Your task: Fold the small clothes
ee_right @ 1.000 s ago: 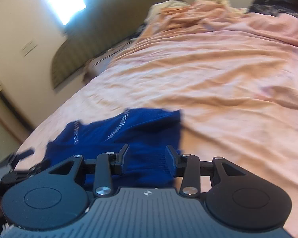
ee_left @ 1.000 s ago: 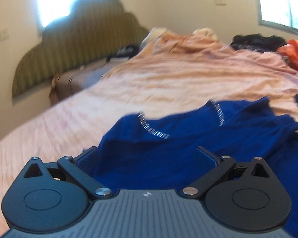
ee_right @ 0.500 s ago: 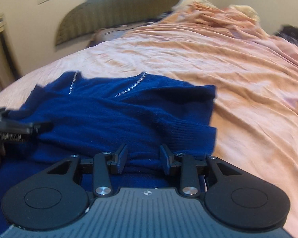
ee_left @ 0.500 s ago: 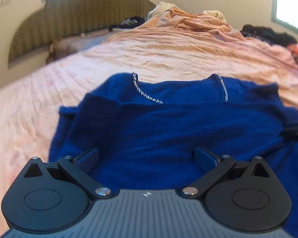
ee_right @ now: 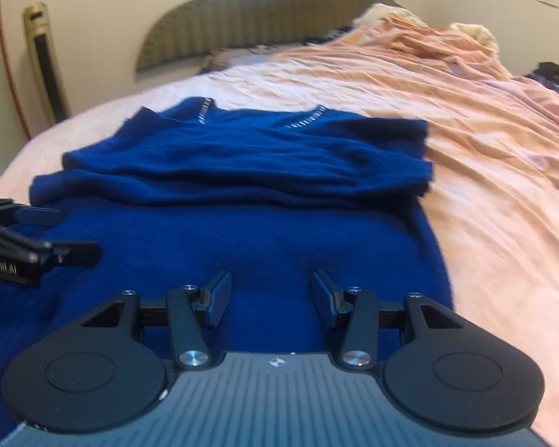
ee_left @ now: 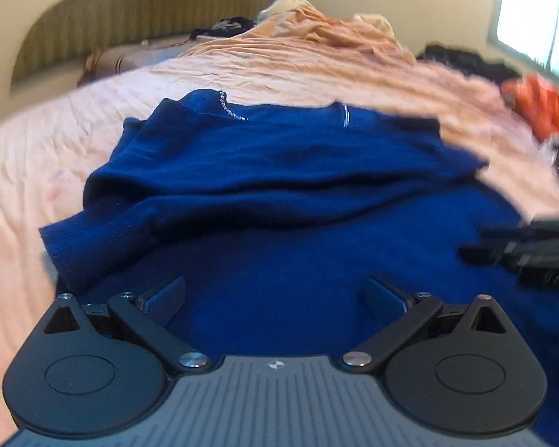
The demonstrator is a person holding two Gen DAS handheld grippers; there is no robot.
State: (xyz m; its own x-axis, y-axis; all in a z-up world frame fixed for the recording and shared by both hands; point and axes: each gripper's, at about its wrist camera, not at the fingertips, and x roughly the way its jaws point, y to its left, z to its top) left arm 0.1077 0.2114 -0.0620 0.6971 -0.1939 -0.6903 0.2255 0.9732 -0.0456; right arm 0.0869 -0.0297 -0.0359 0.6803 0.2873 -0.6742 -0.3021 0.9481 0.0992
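A: What are the tongs doing?
B: The left tongs (ee_left: 275, 294) are spread wide, holding nothing, low over a blue sweater (ee_left: 279, 171). The right tongs (ee_right: 271, 294) are also parted and empty above the same cloth.
A: Where is the sweater?
B: Flat on a bed (ee_right: 484, 156) with a peach sheet, sleeves folded across its body, sparkly collar (ee_right: 205, 110) towards the headboard (ee_right: 264, 22). Black and orange clothes (ee_left: 536, 104) lie at the bed's far right
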